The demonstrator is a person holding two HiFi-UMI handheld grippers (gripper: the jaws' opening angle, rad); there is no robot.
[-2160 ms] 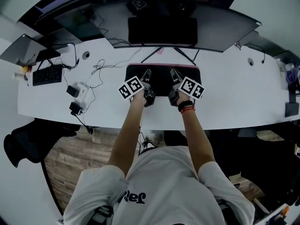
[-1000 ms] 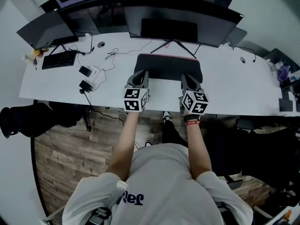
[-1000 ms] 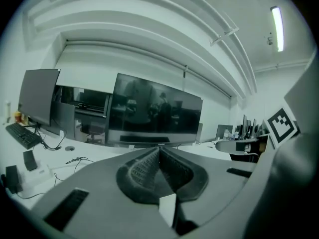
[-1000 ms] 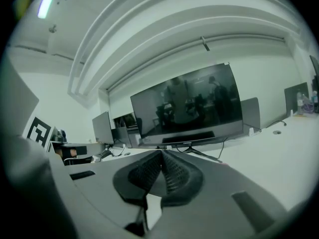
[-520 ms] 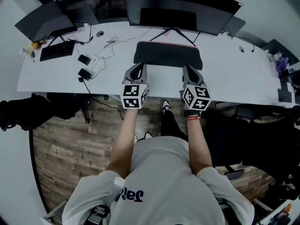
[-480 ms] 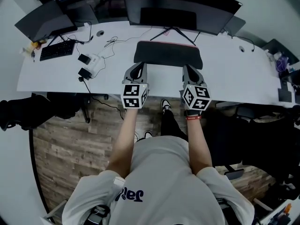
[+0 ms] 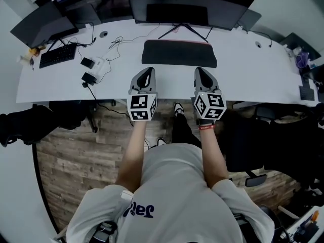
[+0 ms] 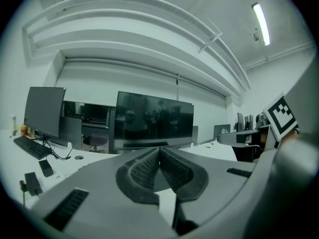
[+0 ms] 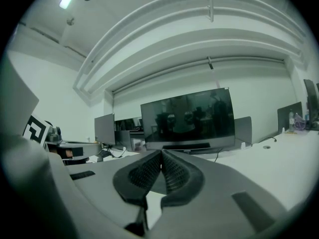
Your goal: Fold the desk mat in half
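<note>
Desk mat [image 7: 178, 53] lies flat on the white desk [image 7: 253, 77], dark, with a thin pink strip along its far edge. Big monitor [image 7: 177, 11] stands right behind the mat, its stand legs touching down just beyond that far edge.

Left gripper [image 7: 148, 71]: jaws clenched tip to tip, nothing between them. It points at the mat's near-left corner, just short of the mat and not touching it. Right gripper [image 7: 198, 71]: same, jaws closed and empty, aimed at the mat's near-right part with a gap to it. Both sit over the desk's near edge, side by side.

Left of the mat: cables [image 7: 119, 42], a white adapter [image 7: 93, 62], then a keyboard [image 7: 58, 55] and a second screen [image 7: 38, 29] further out.

Views:
- Only the head view shows the mat and the wood floor [image 7: 76, 156].
- Left gripper view: closed pads [image 8: 149, 169], monitor dead ahead, keyboard low at left, the right gripper's marker cube [image 8: 281, 117] at the edge, a ceiling light [image 8: 260, 23].
- Right gripper view: closed pads [image 9: 172, 173], same monitor, the left gripper's marker cube [image 9: 36, 128] at left.
</note>
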